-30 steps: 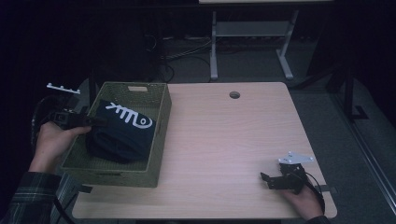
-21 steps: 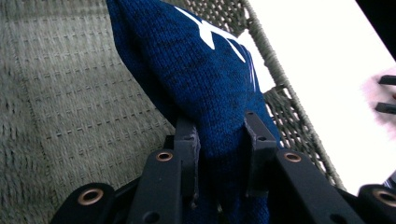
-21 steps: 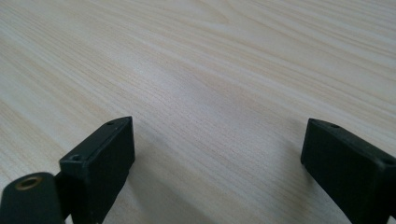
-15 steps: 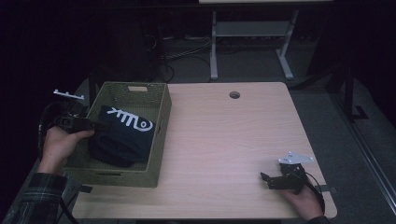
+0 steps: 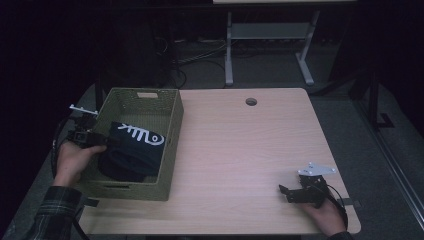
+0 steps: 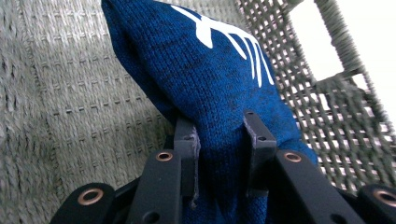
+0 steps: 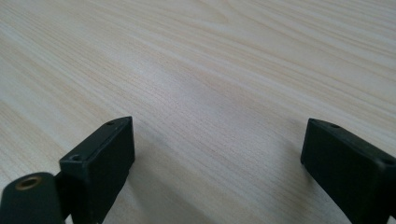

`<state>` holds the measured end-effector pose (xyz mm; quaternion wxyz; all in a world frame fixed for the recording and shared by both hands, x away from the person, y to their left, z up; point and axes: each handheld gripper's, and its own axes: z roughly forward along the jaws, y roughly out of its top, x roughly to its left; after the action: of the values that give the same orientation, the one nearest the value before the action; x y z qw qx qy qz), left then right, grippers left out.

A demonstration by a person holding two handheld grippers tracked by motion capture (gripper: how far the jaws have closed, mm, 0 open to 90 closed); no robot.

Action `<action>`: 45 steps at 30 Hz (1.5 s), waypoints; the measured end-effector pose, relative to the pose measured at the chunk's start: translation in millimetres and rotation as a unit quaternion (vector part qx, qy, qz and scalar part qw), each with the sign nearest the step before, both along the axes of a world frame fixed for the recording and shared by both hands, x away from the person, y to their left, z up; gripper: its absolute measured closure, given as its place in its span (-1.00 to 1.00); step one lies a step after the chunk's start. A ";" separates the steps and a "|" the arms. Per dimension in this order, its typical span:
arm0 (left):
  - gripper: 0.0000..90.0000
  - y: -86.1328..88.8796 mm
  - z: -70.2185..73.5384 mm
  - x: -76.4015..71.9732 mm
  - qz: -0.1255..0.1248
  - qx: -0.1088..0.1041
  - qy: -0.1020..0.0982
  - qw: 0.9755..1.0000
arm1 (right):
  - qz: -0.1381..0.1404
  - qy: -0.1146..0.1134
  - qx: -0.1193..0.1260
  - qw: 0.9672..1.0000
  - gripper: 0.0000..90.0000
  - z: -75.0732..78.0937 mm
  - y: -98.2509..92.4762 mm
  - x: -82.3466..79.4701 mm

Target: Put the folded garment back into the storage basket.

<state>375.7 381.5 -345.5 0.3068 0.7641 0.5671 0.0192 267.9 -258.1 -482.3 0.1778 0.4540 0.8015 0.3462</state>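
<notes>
A dark blue knitted garment [image 5: 131, 150] with white lettering lies inside the green woven basket [image 5: 170, 145] at the table's left. My left gripper [image 5: 107, 141] reaches over the basket's left wall and is shut on a fold of the blue garment [image 6: 219, 93], which bulges between the two pads. My right gripper [image 5: 285, 192] rests low over the wooden table [image 7: 210, 60] near the front right corner. Its jaws stand wide apart with nothing between them.
The basket [image 6: 60, 93] has woven walls and a handle slot in its far side. The tabletop [image 5: 250, 145] has a round cable hole [image 5: 251, 101] at the back. A white desk frame [image 5: 270, 35] and cables lie on the floor beyond.
My left hand has sunk lower, taking the blue garment deeper into the basket. The right hand has kept still.
</notes>
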 end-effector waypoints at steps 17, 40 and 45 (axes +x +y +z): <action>0.56 -6.8 -29.3 9.7 0.012 0.104 0.020 0.994 | 0.000 0.000 0.000 1.000 -0.79 0.0 0.0 0.0; -0.15 4.1 -20.3 6.6 0.016 0.120 -0.005 0.993 | 0.001 0.000 0.000 1.000 -0.79 0.0 -0.1 0.0; -0.31 6.7 -6.9 2.0 0.021 0.112 -0.028 0.993 | 0.001 0.000 0.000 1.000 -0.79 0.0 -0.1 0.0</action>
<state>377.7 388.2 -352.4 0.2349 0.7806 0.5687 0.1101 267.9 -258.2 -482.3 0.1780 0.4534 0.8017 0.3463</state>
